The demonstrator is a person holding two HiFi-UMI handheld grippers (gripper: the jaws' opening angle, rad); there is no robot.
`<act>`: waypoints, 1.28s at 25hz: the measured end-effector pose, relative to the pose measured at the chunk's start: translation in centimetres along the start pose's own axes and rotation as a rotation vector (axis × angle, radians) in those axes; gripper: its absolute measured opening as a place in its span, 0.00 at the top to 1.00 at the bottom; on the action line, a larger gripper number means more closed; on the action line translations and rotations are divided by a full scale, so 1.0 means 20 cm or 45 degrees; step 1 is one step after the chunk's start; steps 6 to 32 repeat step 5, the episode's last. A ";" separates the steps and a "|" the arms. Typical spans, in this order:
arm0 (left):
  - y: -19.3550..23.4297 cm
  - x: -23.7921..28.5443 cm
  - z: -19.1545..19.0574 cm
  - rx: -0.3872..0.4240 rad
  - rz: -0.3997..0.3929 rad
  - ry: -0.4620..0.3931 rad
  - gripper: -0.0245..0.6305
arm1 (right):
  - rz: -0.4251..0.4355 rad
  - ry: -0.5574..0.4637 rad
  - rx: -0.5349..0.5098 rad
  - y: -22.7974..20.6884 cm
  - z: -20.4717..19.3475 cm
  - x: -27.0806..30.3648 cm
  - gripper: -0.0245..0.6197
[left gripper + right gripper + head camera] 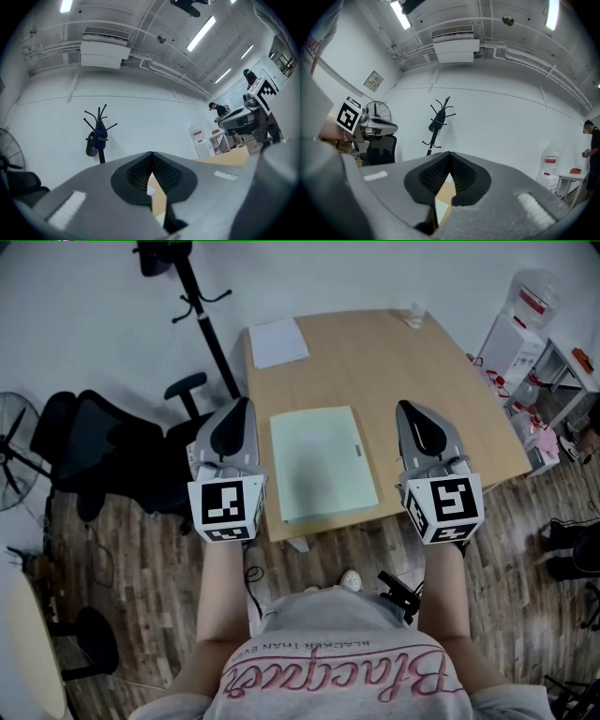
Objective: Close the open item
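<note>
Flanking the green folder (322,463) at nine and three o'clock, we held the left gripper (242,409) and right gripper (405,411) pinched together and empty, apparently to avoid disturbing it. It lay flat, seemingly closed, mid-worktop (412,371).

- Left gripper (151,154): jaws meet at the tips, nothing between them.
- Wooden table (229,159): corner shows at right, beyond the jaws.
- Coat stand (100,157) carrying a dark cap (100,131), against the white wall (154,122).

Bright, even light comes from ceiling strip lights (201,33) (edges fisheye-bent, perhaps vignetted).
</note>
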State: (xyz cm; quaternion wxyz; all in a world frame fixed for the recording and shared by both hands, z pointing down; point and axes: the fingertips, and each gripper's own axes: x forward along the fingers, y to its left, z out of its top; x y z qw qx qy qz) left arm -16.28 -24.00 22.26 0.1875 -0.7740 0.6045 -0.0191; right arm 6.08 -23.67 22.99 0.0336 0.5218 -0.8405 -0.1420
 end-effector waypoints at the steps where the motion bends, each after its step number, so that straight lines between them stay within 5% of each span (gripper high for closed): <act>1: 0.00 0.00 0.00 0.001 -0.001 0.000 0.94 | 0.000 -0.001 -0.001 0.00 0.00 0.00 0.96; 32: 0.02 -0.01 0.00 0.002 0.005 -0.001 0.94 | 0.002 -0.003 -0.002 0.02 0.01 0.01 0.96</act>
